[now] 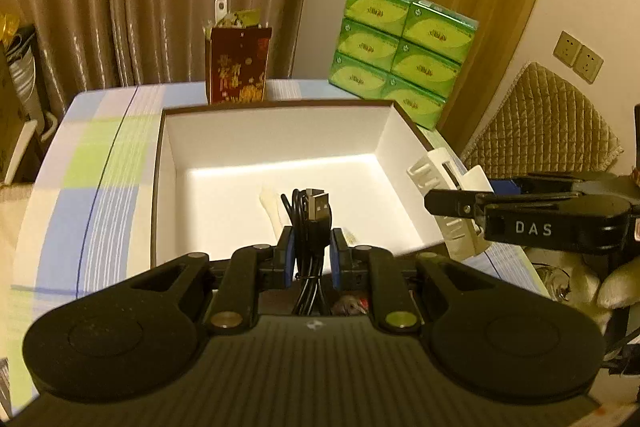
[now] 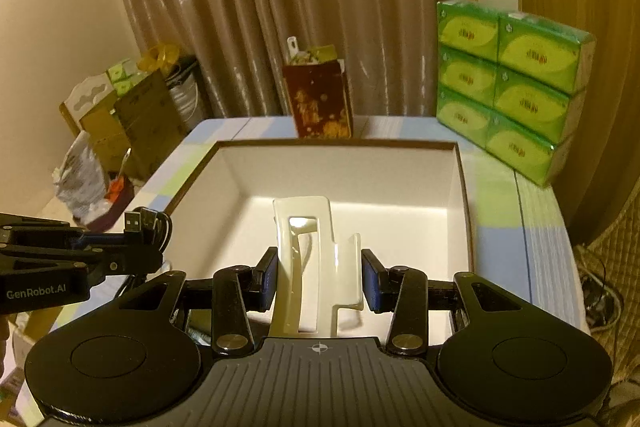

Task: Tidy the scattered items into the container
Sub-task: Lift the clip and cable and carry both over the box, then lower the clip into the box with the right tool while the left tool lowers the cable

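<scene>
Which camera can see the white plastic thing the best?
The right wrist view: the white plastic holder stands front and centre, clamped in the right gripper over the box. The left wrist view shows it only side-on at the right edge, partly hidden.

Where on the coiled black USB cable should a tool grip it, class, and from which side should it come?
Grip the USB cable across the bundled strands just below the plugs, coming end-on along the coil. There the loops lie parallel and compact, so two pads trap them all. The left tool holds it this way over the white box, plugs sticking out ahead.
</scene>
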`<action>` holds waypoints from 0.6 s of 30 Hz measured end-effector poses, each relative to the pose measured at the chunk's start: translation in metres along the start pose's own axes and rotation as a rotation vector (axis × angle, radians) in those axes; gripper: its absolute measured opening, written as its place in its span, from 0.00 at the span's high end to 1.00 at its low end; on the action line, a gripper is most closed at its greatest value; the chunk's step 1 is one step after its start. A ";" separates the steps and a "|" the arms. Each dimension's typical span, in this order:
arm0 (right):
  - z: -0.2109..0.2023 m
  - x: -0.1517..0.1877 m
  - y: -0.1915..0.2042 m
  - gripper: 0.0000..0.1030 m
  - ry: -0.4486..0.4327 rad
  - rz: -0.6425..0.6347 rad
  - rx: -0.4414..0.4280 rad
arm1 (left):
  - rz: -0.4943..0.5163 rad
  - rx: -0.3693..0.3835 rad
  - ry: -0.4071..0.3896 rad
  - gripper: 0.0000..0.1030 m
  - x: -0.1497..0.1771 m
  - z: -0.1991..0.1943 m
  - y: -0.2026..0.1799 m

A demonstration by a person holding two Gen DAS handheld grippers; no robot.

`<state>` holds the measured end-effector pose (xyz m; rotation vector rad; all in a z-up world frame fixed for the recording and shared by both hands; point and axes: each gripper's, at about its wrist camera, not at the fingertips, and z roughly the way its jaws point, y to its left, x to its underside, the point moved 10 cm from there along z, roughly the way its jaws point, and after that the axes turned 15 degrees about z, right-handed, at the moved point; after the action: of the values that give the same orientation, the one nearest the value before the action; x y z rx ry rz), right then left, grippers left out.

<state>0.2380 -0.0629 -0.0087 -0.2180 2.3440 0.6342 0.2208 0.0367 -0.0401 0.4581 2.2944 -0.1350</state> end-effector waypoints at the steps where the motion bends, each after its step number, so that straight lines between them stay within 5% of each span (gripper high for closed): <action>1: 0.004 -0.004 -0.001 0.62 0.001 0.000 0.002 | 0.002 -0.006 0.002 0.87 -0.004 0.003 0.003; 18: 0.084 -0.012 -0.042 0.62 0.142 -0.032 0.126 | -0.037 -0.028 0.129 0.87 -0.012 0.091 0.043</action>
<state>0.3089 -0.0580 -0.0712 -0.2500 2.5012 0.4668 0.3061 0.0518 -0.0922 0.4206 2.4285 -0.0942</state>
